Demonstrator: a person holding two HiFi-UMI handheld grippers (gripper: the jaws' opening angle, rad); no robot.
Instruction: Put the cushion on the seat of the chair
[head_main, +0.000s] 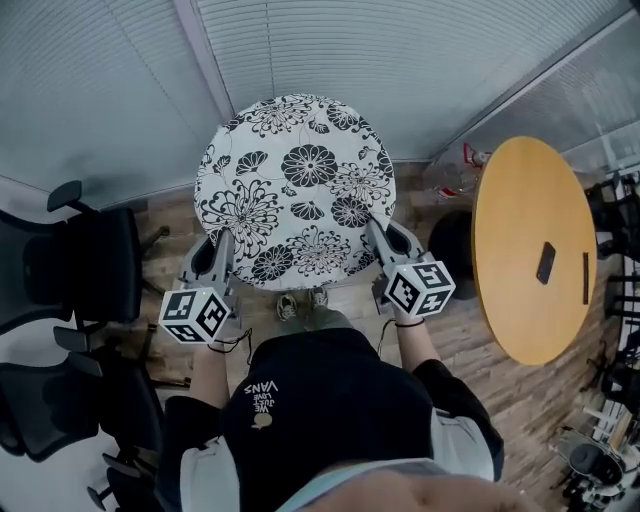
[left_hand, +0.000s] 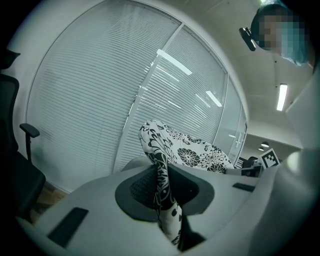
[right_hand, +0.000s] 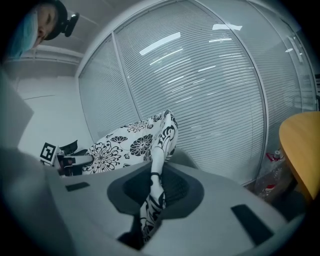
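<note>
Our left gripper (head_main: 224, 256) has its jaws nearly together, pinching a thin fold at the rim of the round white cushion with black flower print (head_main: 295, 180). Our right gripper (head_main: 378, 238) pinches the opposite rim the same way, with the cloth pressed flat between its ribbed pads. The cushion hangs in the air between and just ahead of the two tools, its printed face turned up toward us and the grey window blinds (head_main: 400, 60) behind it.

The rim crumples where the pads bite, so we judge the cushion soft and light. It should fold or droop if held at one side only, and two grips on opposite edges look the right way to carry it flat. The fabric seems to sit firmly on the pads, with no sign of slipping.

Out beyond the left gripper stand black office chairs (head_main: 85, 270), and beyond the right gripper a round wooden table (head_main: 520, 250). No seat shows under the cushion.
</note>
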